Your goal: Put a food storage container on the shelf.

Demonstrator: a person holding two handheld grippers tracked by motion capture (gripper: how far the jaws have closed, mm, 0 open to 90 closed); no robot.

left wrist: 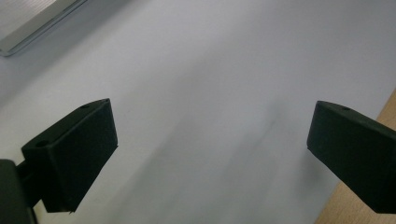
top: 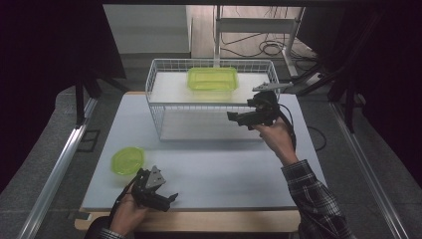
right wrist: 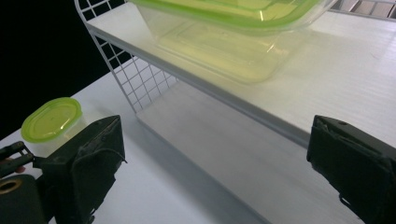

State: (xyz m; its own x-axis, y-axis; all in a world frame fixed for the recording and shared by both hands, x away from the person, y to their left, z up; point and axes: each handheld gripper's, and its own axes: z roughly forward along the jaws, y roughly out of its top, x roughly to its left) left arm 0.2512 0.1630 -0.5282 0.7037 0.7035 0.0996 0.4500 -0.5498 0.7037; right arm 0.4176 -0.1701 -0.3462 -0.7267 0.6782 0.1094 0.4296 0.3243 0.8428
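Observation:
A rectangular clear container with a green lid (top: 212, 78) sits on the upper shelf of a white wire rack (top: 159, 107). In the right gripper view the same container (right wrist: 224, 37) is close, above the jaws. A small round container with a green lid (top: 128, 160) stands on the table at the left, and shows as well in the right gripper view (right wrist: 51, 119). My right gripper (top: 238, 119) hovers open in front of the rack's right half, holding nothing (right wrist: 215, 158). My left gripper (top: 169, 201) is open and empty near the table's front edge, over bare white tabletop (left wrist: 210, 149).
The white tabletop (top: 224, 169) lies in front of the rack, with its wooden edge (left wrist: 380, 116) close to my left gripper. The rack's lower shelf (right wrist: 243, 158) is bare. Table legs and cables (top: 268, 47) are on the floor behind.

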